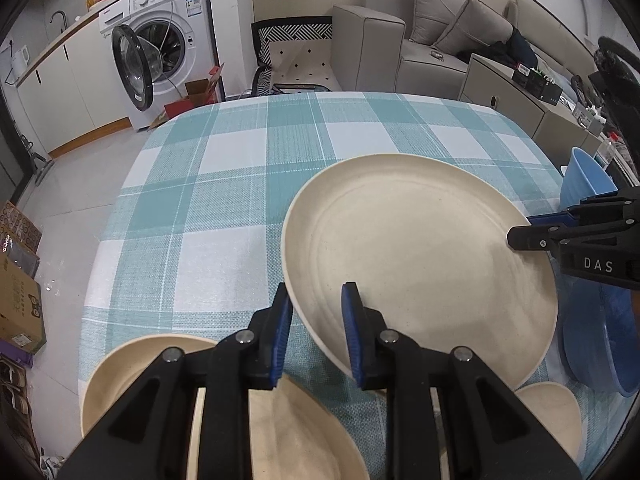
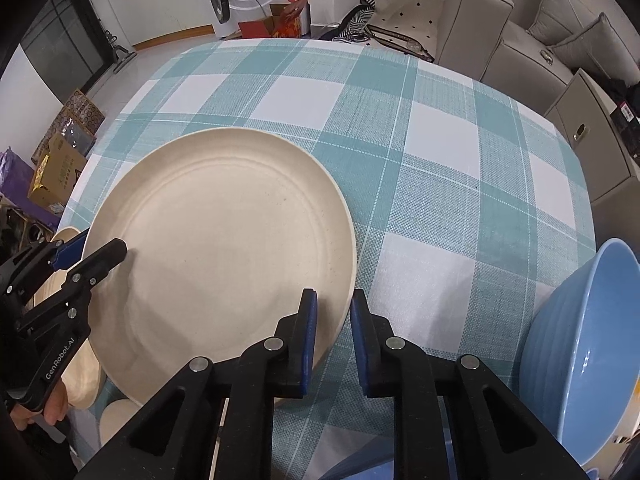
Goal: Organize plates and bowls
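Note:
A large cream plate (image 1: 420, 264) (image 2: 224, 252) is held above the checked tablecloth between both grippers. My left gripper (image 1: 316, 332) straddles its near-left rim, one pad under and one over; it shows at the plate's left edge in the right wrist view (image 2: 94, 254). My right gripper (image 2: 332, 336) straddles the plate's right rim; it shows in the left wrist view (image 1: 524, 232). Cream bowls (image 1: 132, 376) sit below my left gripper. A small cream dish (image 1: 552, 412) lies under the plate. A blue bowl (image 2: 584, 360) stands at the right.
The table with teal-and-white checked cloth (image 1: 240, 184) stretches ahead. A second blue bowl (image 1: 584, 184) stands at the table's right edge. Beyond are a washing machine (image 1: 160, 48), a grey sofa (image 1: 420, 40) and cardboard boxes (image 1: 20, 304) on the floor.

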Demonstrator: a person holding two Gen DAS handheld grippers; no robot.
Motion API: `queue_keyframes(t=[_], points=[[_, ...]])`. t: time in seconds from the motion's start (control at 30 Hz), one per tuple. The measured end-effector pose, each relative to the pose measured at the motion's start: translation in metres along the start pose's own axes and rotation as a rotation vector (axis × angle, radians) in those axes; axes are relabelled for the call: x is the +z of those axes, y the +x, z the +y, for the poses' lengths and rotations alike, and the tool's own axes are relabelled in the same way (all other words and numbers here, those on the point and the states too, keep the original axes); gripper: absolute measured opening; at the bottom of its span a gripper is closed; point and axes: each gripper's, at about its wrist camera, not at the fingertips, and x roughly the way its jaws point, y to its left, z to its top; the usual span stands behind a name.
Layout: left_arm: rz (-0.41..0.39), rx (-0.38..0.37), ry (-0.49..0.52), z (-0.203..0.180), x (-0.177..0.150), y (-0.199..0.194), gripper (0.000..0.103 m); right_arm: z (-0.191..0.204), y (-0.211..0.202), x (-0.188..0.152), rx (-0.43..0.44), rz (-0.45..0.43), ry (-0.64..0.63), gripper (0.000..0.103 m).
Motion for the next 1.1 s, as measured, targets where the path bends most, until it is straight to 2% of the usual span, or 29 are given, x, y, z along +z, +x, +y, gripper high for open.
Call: queue_keyframes(t=[0.7, 1.1], points=[[-0.133, 0.036, 0.032, -0.010, -0.012, -0.072, 0.023, 0.013, -0.068, -0.033, 0.018, -0.169, -0.059, 0.015], [-0.195, 0.034, 0.034, -0.017, -0.029, -0.105, 0.023, 0.017, -0.100, -0.063, 0.009, -0.212, -0.069, 0.015]])
